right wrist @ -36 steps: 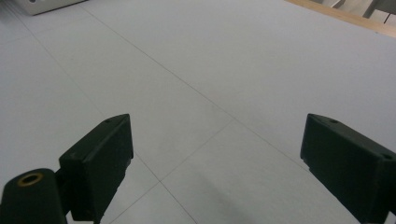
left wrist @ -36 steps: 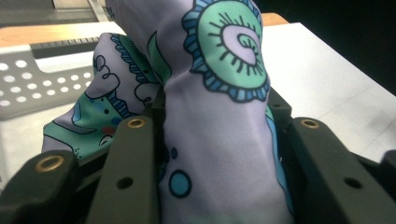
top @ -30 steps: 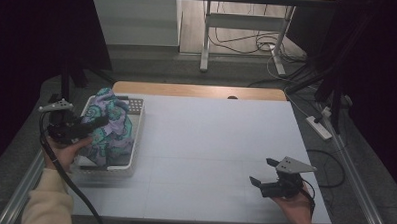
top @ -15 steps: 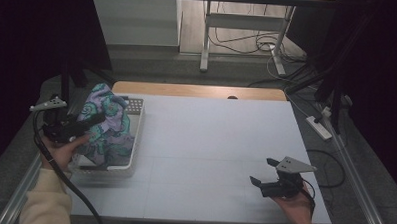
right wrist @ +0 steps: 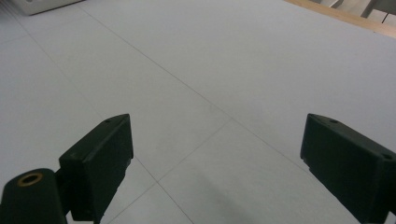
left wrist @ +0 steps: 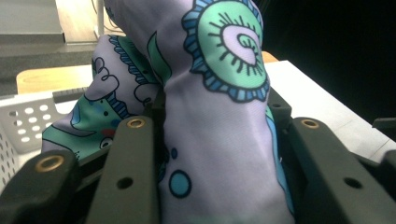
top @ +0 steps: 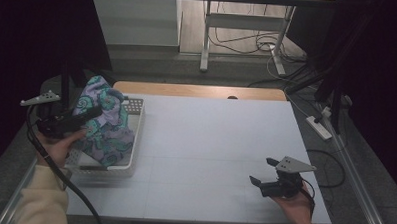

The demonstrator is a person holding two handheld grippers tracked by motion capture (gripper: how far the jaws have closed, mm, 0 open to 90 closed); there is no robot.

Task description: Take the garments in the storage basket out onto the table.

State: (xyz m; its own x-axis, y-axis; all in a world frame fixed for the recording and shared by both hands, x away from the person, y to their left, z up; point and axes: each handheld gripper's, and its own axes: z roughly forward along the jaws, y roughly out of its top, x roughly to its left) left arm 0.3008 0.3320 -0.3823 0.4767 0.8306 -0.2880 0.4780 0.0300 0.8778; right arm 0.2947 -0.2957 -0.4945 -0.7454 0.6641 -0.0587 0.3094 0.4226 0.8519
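Now my left gripper [top: 89,114] clamps a bunched fold of the cloth [top: 103,123] over the basket [top: 133,140]; soft, light, it drapes, so I grip gathered fabric; right gripper [top: 262,172] gapes empty.

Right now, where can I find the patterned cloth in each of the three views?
High view: the patterned cloth is at the left, held up over the white basket by the left gripper.
Left gripper view: the cloth is in the centre, pinched between the two black jaws.
Right gripper view: the cloth is not in it.
Shared landmark: the white basket, at the left edge of the left gripper view too.
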